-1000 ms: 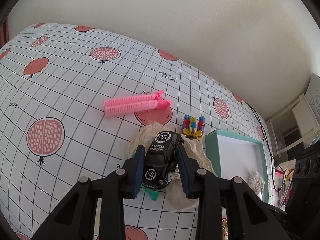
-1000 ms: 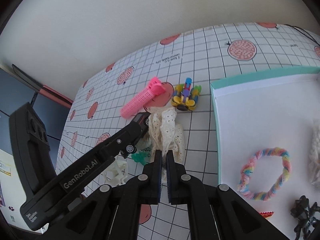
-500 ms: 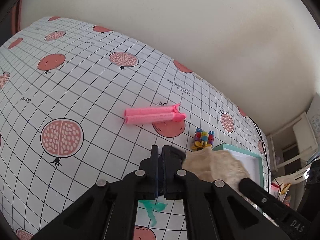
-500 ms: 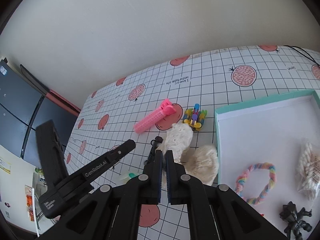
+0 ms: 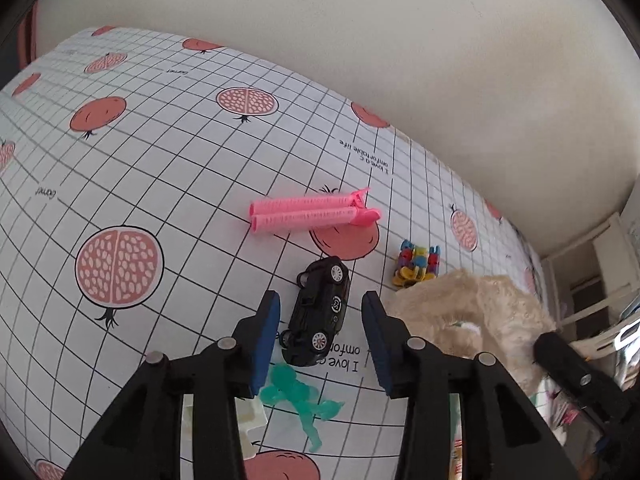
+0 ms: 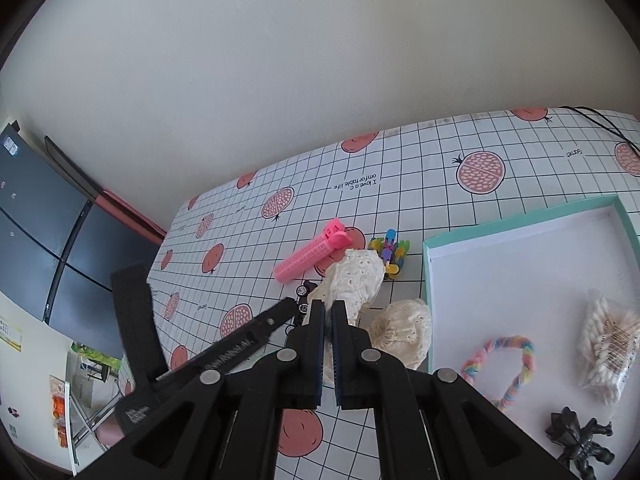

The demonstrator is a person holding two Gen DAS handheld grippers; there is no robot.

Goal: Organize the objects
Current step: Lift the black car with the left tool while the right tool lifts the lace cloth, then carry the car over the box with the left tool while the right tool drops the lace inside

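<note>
A black toy car (image 5: pixel 316 316) lies on its side on the pomegranate-print tablecloth (image 5: pixel 160 160). My left gripper (image 5: pixel 320 302) straddles it with jaws opening, and the blue pads stand clear of the car on both sides. My right gripper (image 6: pixel 329 306) is shut on a cream lace cloth (image 6: pixel 356 280), held up off the table with its loose end (image 6: pixel 404 328) hanging down. In the left wrist view the same lace cloth (image 5: pixel 472 308) hangs at the right. One of the left gripper's fingers (image 6: pixel 276 314) shows in the right wrist view.
A teal-rimmed white box (image 6: pixel 520 220) at the right holds a rainbow rope ring (image 6: pixel 500 364), a bag of cotton swabs (image 6: pixel 608 344) and a black figure (image 6: pixel 580 440). On the cloth lie a pink roller clip (image 5: pixel 312 214), a colourful block toy (image 5: pixel 416 264) and a green figure (image 5: pixel 300 396).
My right gripper rose and lifted the lace cloth from under the car. The car went from upright on the cloth to lying on its side on the table. The left jaws shut, then spread.
</note>
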